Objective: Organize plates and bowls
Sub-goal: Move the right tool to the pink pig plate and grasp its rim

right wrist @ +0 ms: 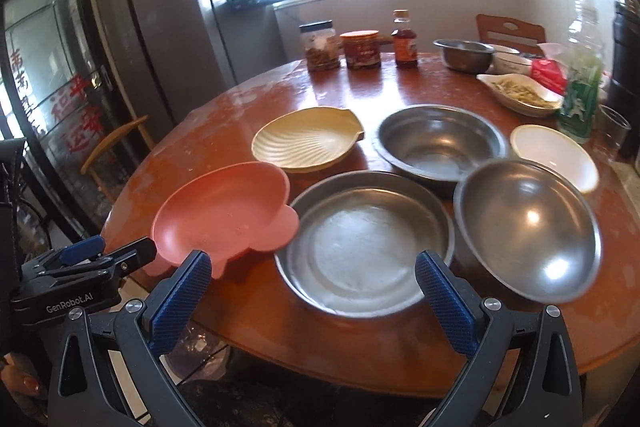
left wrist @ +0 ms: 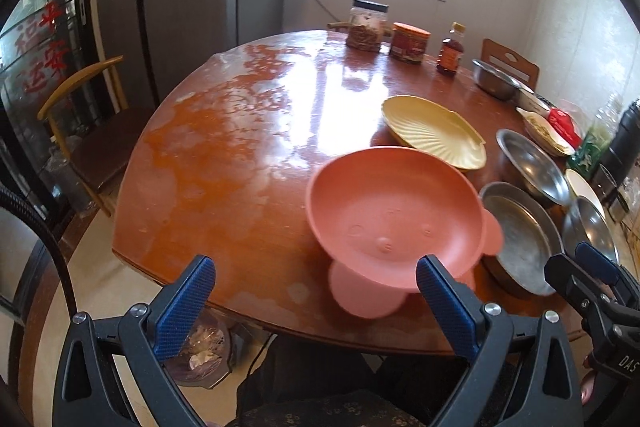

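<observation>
Blue-padded left tool (left wrist: 316, 297) level, agape before pink bowl (left wrist: 394, 215).

Three steel dishes (right wrist: 370, 243), one pink plate (right wrist: 224, 213), one yellow shell plate (right wrist: 306, 139), one white bowl (right wrist: 554, 155), two jars (right wrist: 320, 45), one sauce bottle (right wrist: 404, 43)

Round wooden table (right wrist: 248, 315), reddish-brown, glossy, surface worn pale in patches at frame left; near edge, lower left: pink plate with ear-shaped tabs (right wrist: 224, 211); centre: cream shell-shaped dish (right wrist: 308, 139); lower centre: flat steel pan (right wrist: 364, 243); right of centre: steel basin (right wrist: 440, 143); lower right: round steel bowl (right wrist: 528, 227); right: white bowl (right wrist: 556, 155); far edge, upper centre: clear jar with dark lid (right wrist: 320, 45), red-lidded tub (right wrist: 362, 49), amber bottle (right wrist: 404, 39); upper right: small steel bowl (right wrist: 464, 55), white dish of pale food (right wrist: 520, 93), green-labelled plastic bottle (right wrist: 580, 79).
</observation>
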{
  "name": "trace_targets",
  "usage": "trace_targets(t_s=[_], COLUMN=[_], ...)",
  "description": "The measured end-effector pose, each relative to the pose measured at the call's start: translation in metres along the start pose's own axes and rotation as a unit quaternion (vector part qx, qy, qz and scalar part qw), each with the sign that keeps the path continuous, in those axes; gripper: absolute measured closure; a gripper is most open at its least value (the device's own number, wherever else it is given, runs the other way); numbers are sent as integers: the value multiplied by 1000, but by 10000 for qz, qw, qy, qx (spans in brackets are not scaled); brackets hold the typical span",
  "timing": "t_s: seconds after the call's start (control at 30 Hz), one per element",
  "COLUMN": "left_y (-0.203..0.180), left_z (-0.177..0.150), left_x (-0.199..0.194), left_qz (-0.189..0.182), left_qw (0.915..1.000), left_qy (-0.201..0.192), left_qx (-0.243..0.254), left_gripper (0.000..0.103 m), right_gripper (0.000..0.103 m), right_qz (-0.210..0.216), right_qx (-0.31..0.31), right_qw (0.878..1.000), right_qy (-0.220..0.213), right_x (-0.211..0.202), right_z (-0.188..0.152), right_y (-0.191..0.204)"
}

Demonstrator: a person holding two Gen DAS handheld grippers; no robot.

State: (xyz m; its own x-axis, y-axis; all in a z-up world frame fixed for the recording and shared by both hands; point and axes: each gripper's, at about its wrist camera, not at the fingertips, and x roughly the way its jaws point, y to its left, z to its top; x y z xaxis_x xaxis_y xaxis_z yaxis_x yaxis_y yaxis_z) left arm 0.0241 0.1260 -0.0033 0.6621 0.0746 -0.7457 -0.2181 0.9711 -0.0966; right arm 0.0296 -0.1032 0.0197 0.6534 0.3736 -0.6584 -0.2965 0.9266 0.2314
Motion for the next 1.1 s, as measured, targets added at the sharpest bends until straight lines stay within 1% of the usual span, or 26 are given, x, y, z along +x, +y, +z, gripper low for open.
trace_targets(t_s=[0.13,0.23,0.3,0.37,0.43,0.5,0.57,0.6,0.63,0.7,0.73,0.77,0.83,0.9,0.93,1.03,1.1], left_y=[5,1,0,-2,-3,-2,-2,-2,-2,-3,-5,-6,-6,-5,-4,2,8], left_z=[9,13,13,16,18,19,19,20,20,19,20,21,22,23,24,26,28], left_x=[17,29,33,40,44,49,53,55,57,60,60,60,58,58,58,59,60], left_qz=[47,-1,5,32,17,43,3,-27,-62,-67,-42,-86,-194,-288,-311,-377,-370], left_qw=[9998,9993,9990,9986,9982,9978,9973,9972,9971,9969,9971,9972,9970,9967,9966,9965,9966], left_qy=[199,368,452,533,591,663,725,738,755,786,762,742,754,761,764,748,740], left_qx=[-88,-63,-31,-9,-14,-56,-94,-97,-92,-63,4,42,40,16,2,-22,-65], left_gripper=[2,2,2,2,2,2,4,7,14,23,31,34,45,48,51,57,63], right_gripper=[3,10,19,39,49,55,67,69,69,69,70,71,71,73,75,75,75], right_qz=[64,-18,-45,42,84,72,32,15,13,5,5,5,20,67,108,229,274], right_qx=[-38,-118,-166,-220,-279,-312,-409,-426,-451,-444,-437,-460,-502,-576,-591,-715,-749], right_qw=[9996,9991,9984,9971,9962,9965,9965,9965,9964,9964,9965,9964,9963,9959,9958,9949,9941], right_qy=[263,414,532,722,820,776,730,724,716,724,708,711,697,689,689,670,738], right_x=[24,42,51,60,66,66,67,68,67,67,66,65,64,64,63,65,69], right_z=[10,14,15,15,15,16,17,18,18,19,20,20,22,23,24,27,28], right_y=[9,14,18,19,20,21,24,25,25,25,26,27,31,38,41,54,60])
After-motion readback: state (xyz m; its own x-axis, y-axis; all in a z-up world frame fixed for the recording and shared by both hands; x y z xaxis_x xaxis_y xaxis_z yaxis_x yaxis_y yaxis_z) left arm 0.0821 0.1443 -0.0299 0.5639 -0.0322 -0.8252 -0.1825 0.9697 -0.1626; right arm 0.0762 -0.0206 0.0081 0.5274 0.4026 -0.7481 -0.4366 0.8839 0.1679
